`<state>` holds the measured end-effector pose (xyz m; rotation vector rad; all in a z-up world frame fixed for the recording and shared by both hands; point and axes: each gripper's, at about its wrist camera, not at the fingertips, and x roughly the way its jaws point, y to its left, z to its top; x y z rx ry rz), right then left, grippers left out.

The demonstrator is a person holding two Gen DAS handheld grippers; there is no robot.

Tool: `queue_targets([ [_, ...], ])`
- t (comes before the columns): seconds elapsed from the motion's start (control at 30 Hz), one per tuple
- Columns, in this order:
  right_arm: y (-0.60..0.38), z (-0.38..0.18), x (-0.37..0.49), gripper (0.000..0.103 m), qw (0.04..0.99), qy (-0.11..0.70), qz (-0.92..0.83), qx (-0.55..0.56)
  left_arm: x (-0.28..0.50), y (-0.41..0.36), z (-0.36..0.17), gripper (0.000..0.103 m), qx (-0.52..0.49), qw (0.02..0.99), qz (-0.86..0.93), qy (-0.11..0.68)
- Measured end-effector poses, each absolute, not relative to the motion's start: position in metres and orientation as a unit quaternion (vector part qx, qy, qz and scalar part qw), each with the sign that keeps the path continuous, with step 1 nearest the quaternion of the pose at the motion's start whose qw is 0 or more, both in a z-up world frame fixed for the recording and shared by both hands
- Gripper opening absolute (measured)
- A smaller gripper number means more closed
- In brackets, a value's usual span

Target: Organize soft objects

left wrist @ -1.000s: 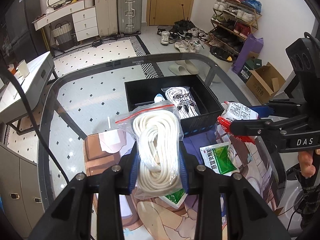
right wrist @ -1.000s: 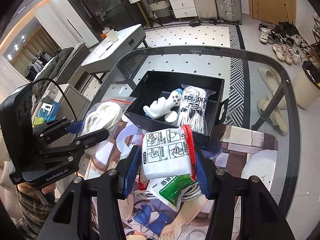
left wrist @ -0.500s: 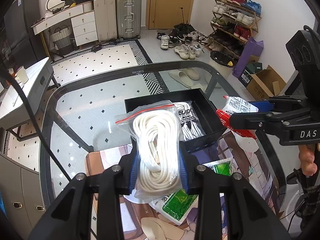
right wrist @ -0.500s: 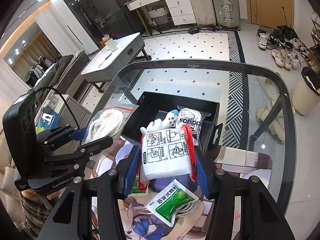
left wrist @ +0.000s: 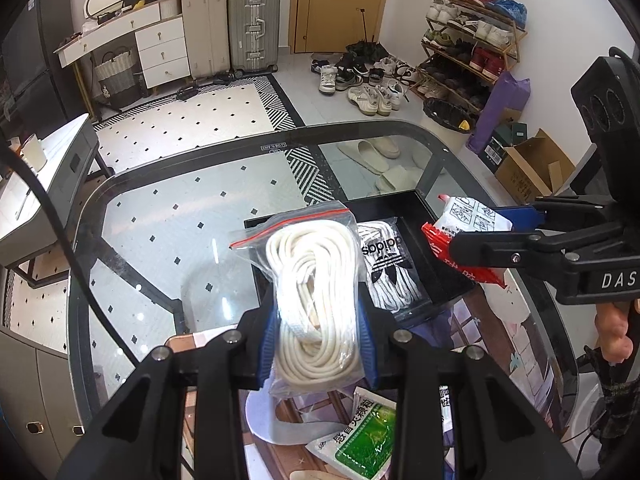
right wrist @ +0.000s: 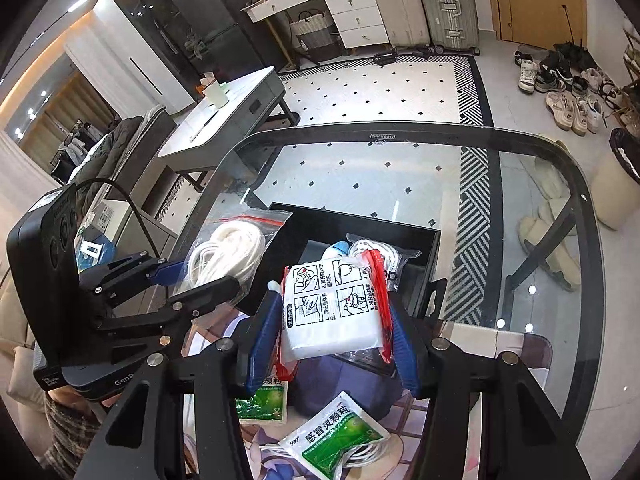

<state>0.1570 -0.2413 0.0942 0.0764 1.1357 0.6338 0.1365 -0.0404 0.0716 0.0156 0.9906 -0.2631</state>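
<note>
Aloft, rope bag (left wrist: 316,300) beside white packet (right wrist: 332,308)

The right gripper (right wrist: 334,344) clamps a white packet with red edges (right wrist: 332,308) above the near rim of a black bin (right wrist: 360,220) on a glass table (right wrist: 400,176). To its left, the left gripper (right wrist: 200,276) grips a bag of white rope (right wrist: 228,252). Two green sachets (right wrist: 340,436) lie below on a printed mat.

Left black two-finger gripper with blue pads (left wrist: 318,336) pitched downward, jaws clamped, right black two-finger gripper (right wrist: 334,320) at its 2 o'clock, jaws clamped, bare fingers (left wrist: 612,332) on its handle
</note>
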Motion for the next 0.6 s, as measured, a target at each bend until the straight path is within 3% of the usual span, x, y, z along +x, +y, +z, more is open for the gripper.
queue_targets([
  [0.6, -0.225, 0.044, 0.195, 0.052, 0.771, 0.561, 0.297, 0.046, 0.171, -0.054, 0.035, 0.033, 0.007, 0.850, -0.143, 0.507],
])
